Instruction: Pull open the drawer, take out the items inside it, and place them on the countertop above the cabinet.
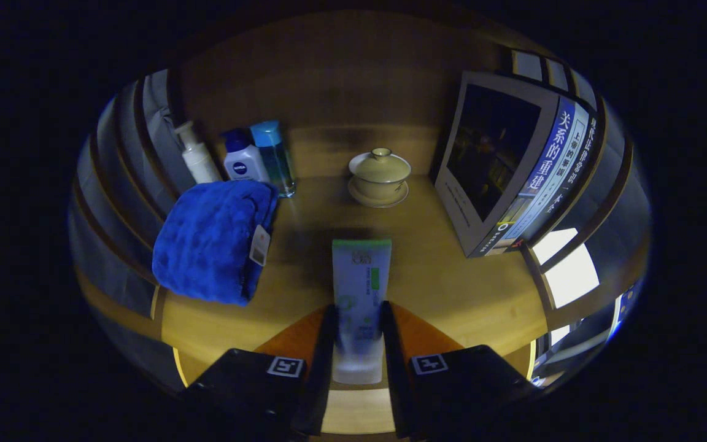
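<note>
One tube point(361, 288) is clamped between my gripper point(358, 334) fingers, held flat over the countertop point(452, 288) so I can set it down in the bare middle, I judge, with a blue towel point(209, 239) left of the tube, a lidded cup point(380, 175) beyond and a book point(501, 166) to its right.

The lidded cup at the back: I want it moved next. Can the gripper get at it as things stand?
Probably not yet: the gripper is shut on the tube, which points straight at the lidded cup. Beyond the tube, the countertop between them looks bare.
</note>
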